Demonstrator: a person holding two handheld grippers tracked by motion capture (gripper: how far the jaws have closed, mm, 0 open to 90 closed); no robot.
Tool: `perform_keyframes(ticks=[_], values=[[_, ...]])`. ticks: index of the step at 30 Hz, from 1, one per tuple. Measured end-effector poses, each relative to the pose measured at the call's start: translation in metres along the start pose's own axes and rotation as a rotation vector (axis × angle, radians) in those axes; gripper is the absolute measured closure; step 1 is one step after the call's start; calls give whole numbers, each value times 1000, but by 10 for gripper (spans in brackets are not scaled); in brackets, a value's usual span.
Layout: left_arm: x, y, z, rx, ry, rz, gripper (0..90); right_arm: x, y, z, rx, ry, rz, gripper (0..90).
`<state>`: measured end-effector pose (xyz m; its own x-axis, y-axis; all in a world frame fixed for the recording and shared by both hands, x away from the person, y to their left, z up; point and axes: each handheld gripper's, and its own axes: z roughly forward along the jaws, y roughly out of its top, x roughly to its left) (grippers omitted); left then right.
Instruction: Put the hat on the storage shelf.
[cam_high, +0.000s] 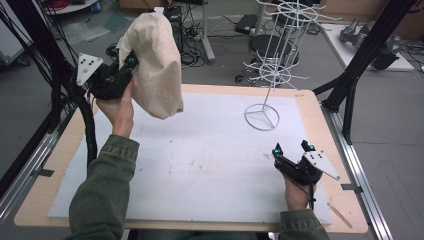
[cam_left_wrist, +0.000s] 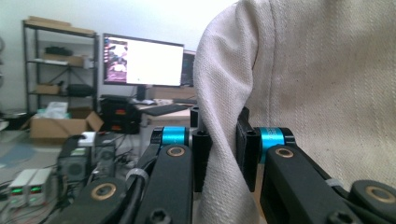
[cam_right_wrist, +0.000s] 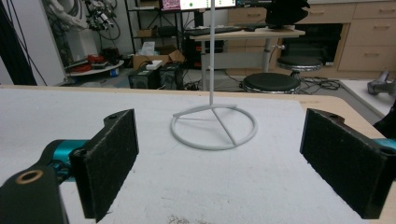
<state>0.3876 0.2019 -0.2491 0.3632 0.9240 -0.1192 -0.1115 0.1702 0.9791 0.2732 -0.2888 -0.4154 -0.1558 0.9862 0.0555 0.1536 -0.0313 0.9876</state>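
Cloth bag in cream-coloured woven fabric hangs in the air above the far-left corner of the table, its body bulging and rounded at the top and its lower edge clear of the white mat. We see a fold of its edge pinched between the 2 jaws of the left gripper, which are clenched on the fabric; in the left gripper view the coarse weave of the bag rises above the gripper and spreads to the right. The bag sits just to the right of that gripper in the high view, draping downward from the grip. Our left hand is raised well above the table, forearm in a green sleeve angled up from the near edge. The right gripper rests low near the table's right side, its jaws spread wide and holding nothing; our right hand lies behind it. Beyond it stands a white wire rack, whose ring base shows between the open pads in the right gripper view.
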Motion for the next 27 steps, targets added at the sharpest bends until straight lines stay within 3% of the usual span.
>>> perform_keyframes(ticks=[4, 9, 20, 27], values=[[-8, 2, 10, -8, -33, 14, 805, 0, 0, 0, 1, 1, 0, 106], [-16, 6, 23, -34, -86, -14, 805, 0, 0, 0, 1, 2, 0, 106], [-41, 16, 54, -58, -151, 4, 805, 0, 0, 1, 5, 10, -1, 106], [-58, 19, 75, -68, -191, -9, 805, -1, 0, 0, 4, 10, 4, 106]])
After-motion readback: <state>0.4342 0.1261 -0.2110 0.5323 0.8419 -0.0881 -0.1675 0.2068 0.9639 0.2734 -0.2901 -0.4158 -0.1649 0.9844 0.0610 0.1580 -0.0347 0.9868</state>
